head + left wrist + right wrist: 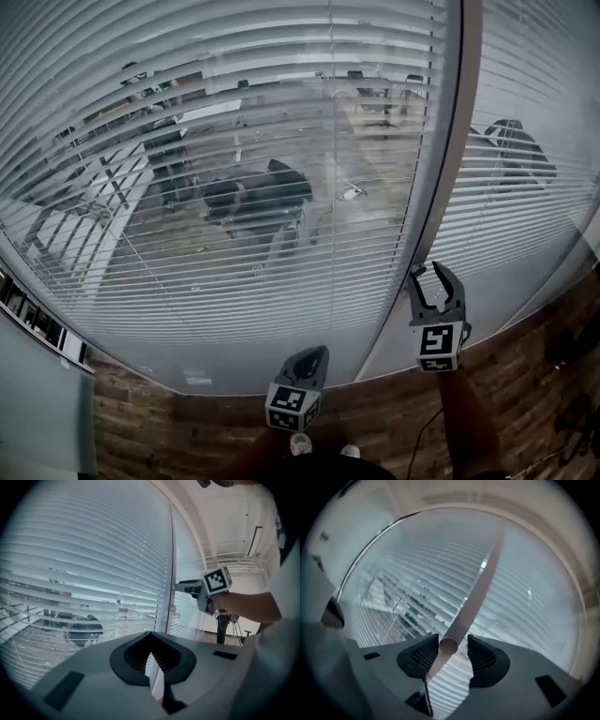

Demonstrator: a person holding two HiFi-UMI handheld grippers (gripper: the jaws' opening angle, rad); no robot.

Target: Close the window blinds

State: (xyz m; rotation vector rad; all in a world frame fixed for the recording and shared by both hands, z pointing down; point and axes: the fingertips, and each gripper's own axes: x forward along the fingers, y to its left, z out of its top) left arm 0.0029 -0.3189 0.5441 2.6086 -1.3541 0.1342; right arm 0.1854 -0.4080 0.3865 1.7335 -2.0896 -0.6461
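Note:
Horizontal slat blinds (234, 187) cover the glass wall; the slats of the left panel stand partly apart, and a room with chairs shows through them. A brown upright frame post (450, 159) divides the panels. In the right gripper view a pale tilt wand (480, 588) hangs down with its round lower end between the jaws of my right gripper (453, 641), which is open; the wand lies close to the left pad, with a gap on the right. My right gripper (437, 270) is raised by the post. My left gripper (314, 354) hangs lower, shut and empty.
The wooden floor (187, 422) runs along the foot of the glass. The person's shoes (300, 442) are just below the left gripper. Dark cables and gear (572, 412) lie at the right. A glass panel (37, 403) stands at the lower left.

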